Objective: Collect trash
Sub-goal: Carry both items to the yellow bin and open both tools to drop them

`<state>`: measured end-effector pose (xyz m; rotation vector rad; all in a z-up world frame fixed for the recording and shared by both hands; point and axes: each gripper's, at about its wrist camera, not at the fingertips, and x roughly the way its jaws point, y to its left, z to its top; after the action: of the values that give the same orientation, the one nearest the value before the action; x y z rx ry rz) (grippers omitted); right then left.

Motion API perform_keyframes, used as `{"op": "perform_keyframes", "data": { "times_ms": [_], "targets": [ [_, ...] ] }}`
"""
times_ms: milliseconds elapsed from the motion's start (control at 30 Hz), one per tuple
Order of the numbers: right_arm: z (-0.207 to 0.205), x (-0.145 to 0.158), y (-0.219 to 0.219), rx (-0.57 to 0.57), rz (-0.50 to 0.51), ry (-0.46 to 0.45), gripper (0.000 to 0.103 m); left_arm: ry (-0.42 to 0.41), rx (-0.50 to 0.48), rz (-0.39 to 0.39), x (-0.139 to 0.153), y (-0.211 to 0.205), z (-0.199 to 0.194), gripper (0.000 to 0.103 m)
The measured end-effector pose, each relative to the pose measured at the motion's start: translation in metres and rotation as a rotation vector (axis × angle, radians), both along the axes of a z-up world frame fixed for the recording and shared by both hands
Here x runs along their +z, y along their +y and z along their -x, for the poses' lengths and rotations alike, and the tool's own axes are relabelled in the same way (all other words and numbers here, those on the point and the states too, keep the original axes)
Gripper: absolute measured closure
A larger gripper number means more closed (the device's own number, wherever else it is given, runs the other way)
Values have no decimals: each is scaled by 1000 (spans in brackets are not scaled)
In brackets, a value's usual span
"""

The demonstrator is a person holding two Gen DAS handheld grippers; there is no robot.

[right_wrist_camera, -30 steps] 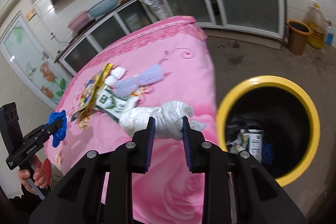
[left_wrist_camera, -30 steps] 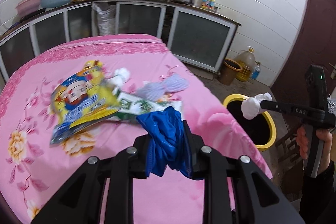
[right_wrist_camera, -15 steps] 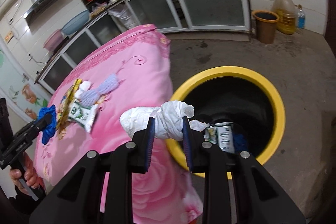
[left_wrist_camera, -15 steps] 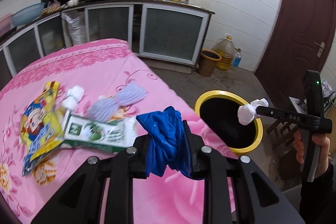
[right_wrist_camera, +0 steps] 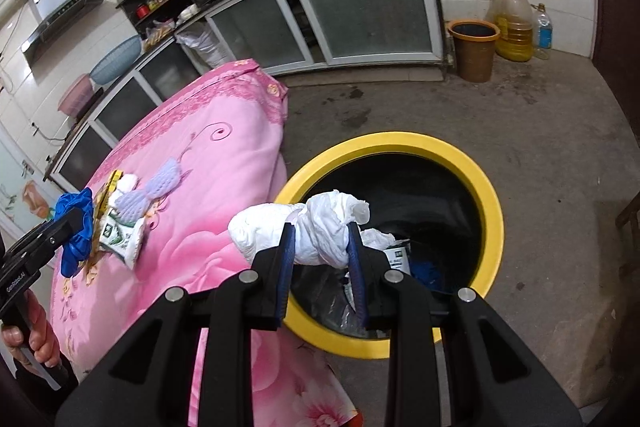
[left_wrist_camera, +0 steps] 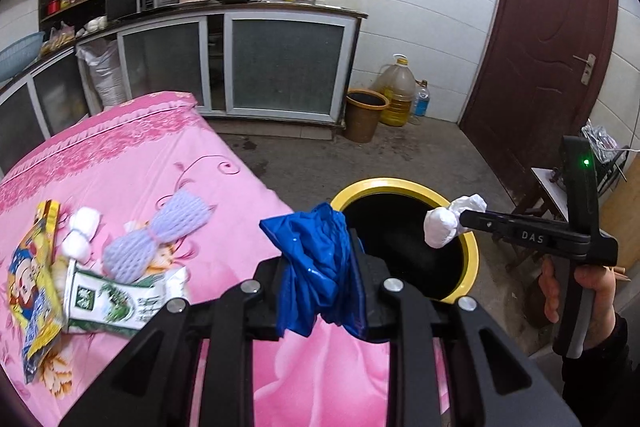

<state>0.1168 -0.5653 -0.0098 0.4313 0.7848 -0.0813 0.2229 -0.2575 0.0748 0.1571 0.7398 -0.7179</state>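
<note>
Two hand-held grippers each pinch a piece of trash. On the pink-covered worktop [left_wrist_camera: 132, 163] lie a yellow snack bag [left_wrist_camera: 34, 291], a green-and-white wrapper [left_wrist_camera: 116, 301] and a purple foam net [left_wrist_camera: 154, 237]. The left hand-held gripper [left_wrist_camera: 320, 267] clamps a blue plastic bag [left_wrist_camera: 316, 263] above the worktop's edge, beside the yellow-rimmed bin [right_wrist_camera: 490, 211]. The right hand-held gripper [right_wrist_camera: 322, 243] squeezes a white crumpled wad [right_wrist_camera: 316, 227] directly over the bin's opening.

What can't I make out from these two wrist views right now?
- Contents of the yellow-rimmed black bin: right wrist view, partly hidden by the right gripper and its crumpled white tissue wad.
- Left gripper pads: left wrist view, covered by the crumpled blue plastic bag.
</note>
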Motion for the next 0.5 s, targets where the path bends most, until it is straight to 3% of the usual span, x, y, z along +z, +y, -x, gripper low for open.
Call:
{"op": "perform_keyframes", "data": {
  "times_ms": [367,500],
  "targets": [
    [-1,-10,-24,-129,105,31,78,-26,-87,-35,-7,-62,-10,81],
    [-6,-18,-31,-153,97,50,78,-15,-103,-46,-17,-81,-19,81]
  ]
}}
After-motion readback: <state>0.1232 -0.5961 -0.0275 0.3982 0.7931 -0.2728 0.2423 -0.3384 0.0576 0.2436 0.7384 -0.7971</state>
